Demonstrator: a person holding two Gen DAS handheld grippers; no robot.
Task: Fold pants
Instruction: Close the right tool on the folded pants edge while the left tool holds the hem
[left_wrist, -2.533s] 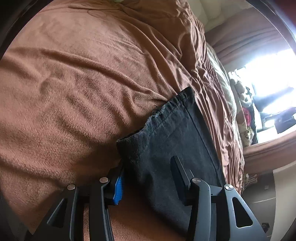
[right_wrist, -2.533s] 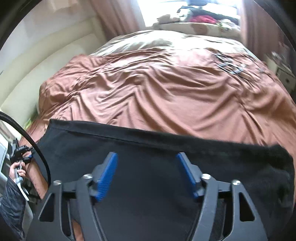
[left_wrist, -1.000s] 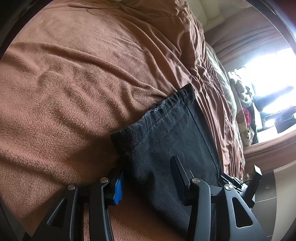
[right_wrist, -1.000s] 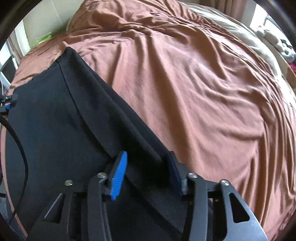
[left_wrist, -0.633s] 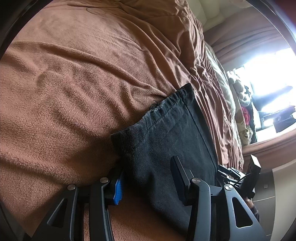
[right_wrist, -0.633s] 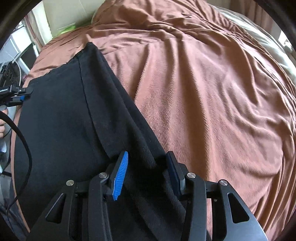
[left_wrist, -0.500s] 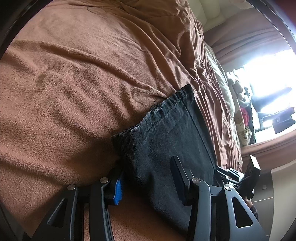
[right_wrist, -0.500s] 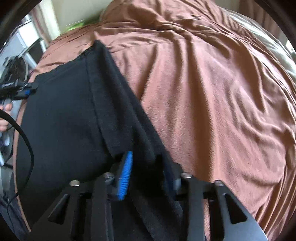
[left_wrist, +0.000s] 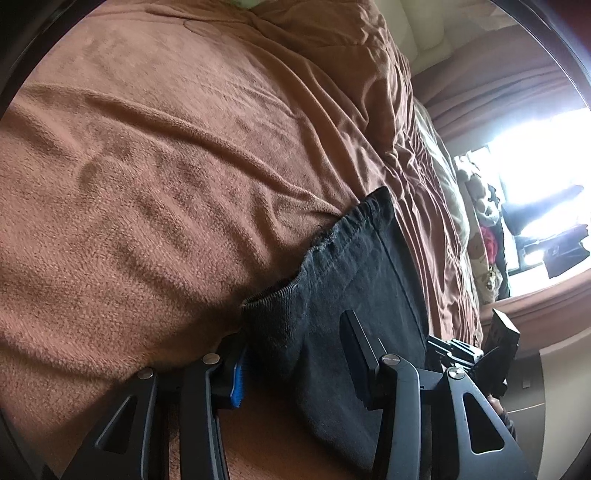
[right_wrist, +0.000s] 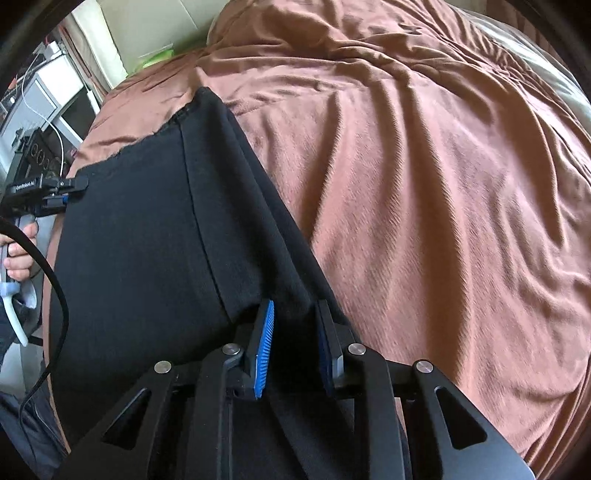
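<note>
A: Right claw (right_wrist: 295, 332) pinches a pants (right_wrist: 147, 240) edge fold; left claw (left_wrist: 295, 350) gapes around the cuff.
B: Pants lie on the bed (right_wrist: 424, 166), 9 o'clock. Soft, limp, light: grip hems.

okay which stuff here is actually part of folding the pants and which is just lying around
Part of the job:
black pants
right tongs, closing on a bunched fold of the pants
left tongs, straddling the pants' ribbed edge
brown blanket, the folding surface

Just lying about:
stuffed toys by the window
green item at the bed's far edge
</note>
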